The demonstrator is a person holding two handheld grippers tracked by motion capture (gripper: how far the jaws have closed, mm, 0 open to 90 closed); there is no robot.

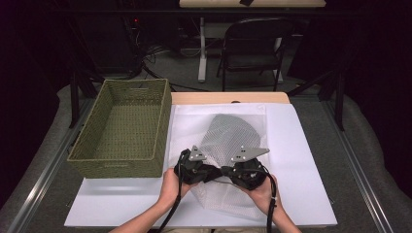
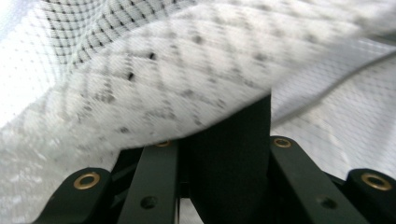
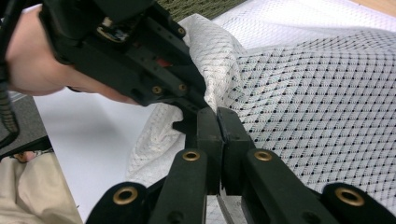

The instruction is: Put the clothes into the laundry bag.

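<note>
A white mesh bag lies flat on the white board. Both grippers meet at its near part, tips almost touching. My left gripper comes in from the left and is shut on a raised fold of the mesh. In the left gripper view the mesh drapes over the left gripper and hides its tips. My right gripper has its jaws pressed together at the same fold, right beside the left gripper. In the high view the right gripper sits over the bag's near edge.
A green woven basket stands to the left of the board, nothing visible in it. A folding chair and a desk stand beyond the table's far edge. Bare white board lies to the right of the bag and in front of the basket.
</note>
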